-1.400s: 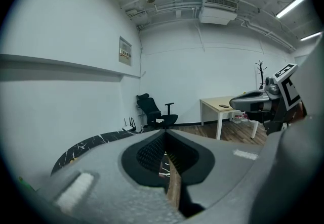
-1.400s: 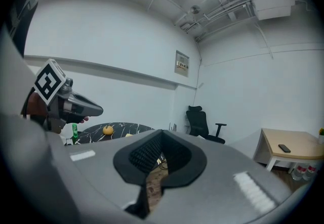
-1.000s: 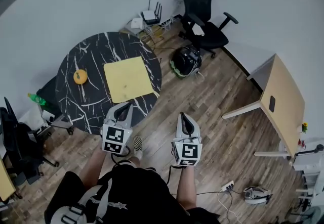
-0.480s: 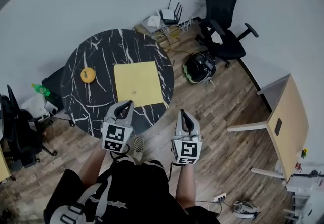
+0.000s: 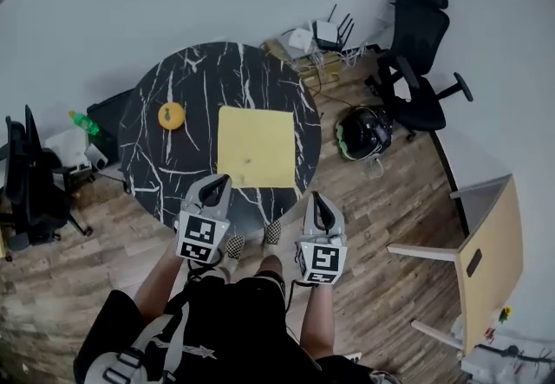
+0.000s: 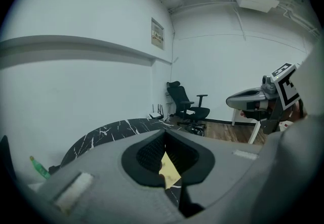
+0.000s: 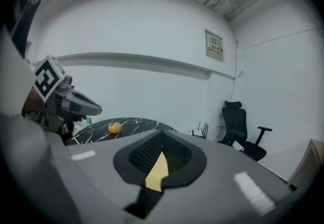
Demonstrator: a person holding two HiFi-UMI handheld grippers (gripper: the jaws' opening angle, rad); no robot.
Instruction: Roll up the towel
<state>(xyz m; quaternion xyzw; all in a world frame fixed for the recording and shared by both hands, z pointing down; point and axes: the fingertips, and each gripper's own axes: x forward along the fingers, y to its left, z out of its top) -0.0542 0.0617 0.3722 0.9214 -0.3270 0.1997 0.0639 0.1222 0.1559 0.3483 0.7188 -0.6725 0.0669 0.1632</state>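
- The left gripper (image 5: 215,189) has its jaws pressed together with nothing between them; through the notch under its tips we see only a sliver of the yellow towel (image 5: 256,146) farther off
- The right gripper (image 5: 317,203) is closed the same way and is empty too, with the same yellow showing beyond its notch
- Both grippers are held in front of the person, side by side and apart. From the head view the left tips overlap the near rim of the table (image 5: 156,157), while the right tips sit just off its edge, over the wooden floor (image 5: 381,209)
- The towel lies flat and unrolled on the round black marble table, on the half nearer the right gripper, its near edge close to the table's rim; neither gripper touches it
- A round orange thing (image 5: 171,114) sits on the table to the left of the towel, well apart from it
- A green bottle (image 5: 84,123) lies tilted by the wall beside the table; we cannot tell what is in it
- Past the table, by the wall, are a router (image 5: 328,30) amid cables, a black office chair (image 5: 422,48) and a dark rounded helmet or bag (image 5: 366,131) on the floor
- A light wooden desk (image 5: 490,265) stands at the right
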